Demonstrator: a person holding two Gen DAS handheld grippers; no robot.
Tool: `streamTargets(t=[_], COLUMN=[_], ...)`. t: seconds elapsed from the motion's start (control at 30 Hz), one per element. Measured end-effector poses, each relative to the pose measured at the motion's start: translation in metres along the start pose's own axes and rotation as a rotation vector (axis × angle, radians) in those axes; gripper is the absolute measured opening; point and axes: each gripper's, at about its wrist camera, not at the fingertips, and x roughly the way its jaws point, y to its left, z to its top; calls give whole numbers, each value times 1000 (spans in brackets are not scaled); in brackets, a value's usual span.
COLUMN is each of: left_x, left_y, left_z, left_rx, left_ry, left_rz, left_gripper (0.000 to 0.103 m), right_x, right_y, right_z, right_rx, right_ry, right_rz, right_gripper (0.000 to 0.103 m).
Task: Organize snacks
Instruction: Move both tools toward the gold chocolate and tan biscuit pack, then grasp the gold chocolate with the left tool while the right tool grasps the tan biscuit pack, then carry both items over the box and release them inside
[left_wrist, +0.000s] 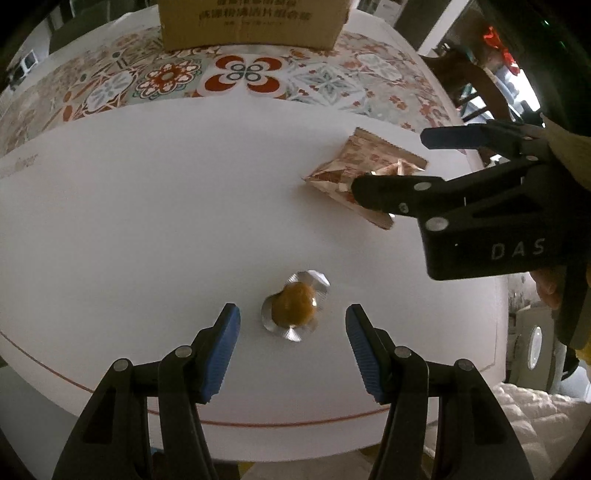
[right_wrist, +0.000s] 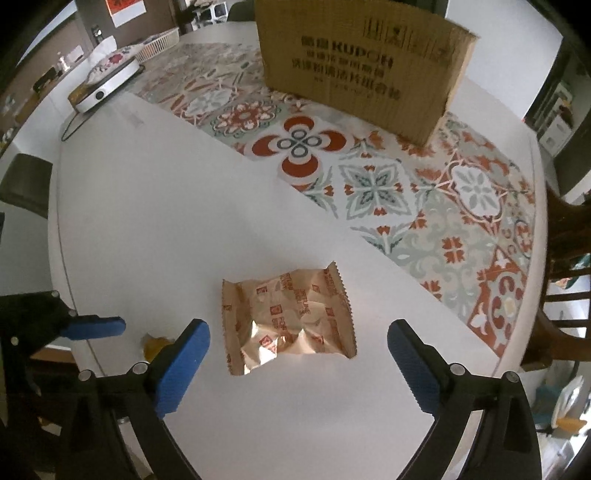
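Both snacks lie loose on the white counter, so the sorting looks barely begun as far as these views show. The left gripper hovers low with its jaws spread wide and empty, the blue pads flanking a small round brown treat in a clear and silver wrapper, which sits just ahead of and between the fingertips without touching either. The right gripper is likewise wide open and holds nothing; the crinkled foil snack packet with red printing lies flat on the counter between its pads, with a gap on each side. In the left wrist view the right gripper reaches over the near edge of that packet. The cardboard box stands on the patterned tile mat at the far side of the counter, well apart from both snacks; its inside is hidden, so whether anything has already gone in cannot be told. Judging by this, 2 grasps and 2 transfers remain, most likely into the box, and neither grasp is closed yet.
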Motion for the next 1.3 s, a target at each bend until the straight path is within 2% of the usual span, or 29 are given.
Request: streamTargets(t=[0.17,0.2,0.27,0.3,0.33,0.4,0.47,0.63,0.83,1.13,1.3], left_x=[5,6,5,4,4,4,4,0,-12,-34,-59], left_y=[3,3,4,4,5,5,6,11,15,11,11], left_z=[1,1,0,0,-1,-1,-2,0,5,17,23], left_rx=[-21,-22,-19,-20,-23,-22,-28,-66,-95,-97,-85], left_ry=[-11,-11,-20,-22,-23,-26,-34,-52,-110,-184,-255], left_rz=[5,9,25,24,22,18,15,10,20,27,28], left_gripper=[56,54,44,35,33,32,32,31,31,31,31], right_x=[17,18,21,21,22,25,26,24,16,-7,-27], right_y=[-1,-1,-1,-2,-1,-1,1,1,0,3,10], right_z=[4,4,3,2,1,-1,-4,-9,-19,-28,-28], right_rx=[13,13,23,25,24,24,22,31,68,109,115], right_ry=[34,33,32,29,29,41,37,20,0,-51,-103], right_rz=[4,4,1,8,7,9,0,20,38,35,13], right_gripper=[98,97,97,92,86,65,59,54,52,52,52])
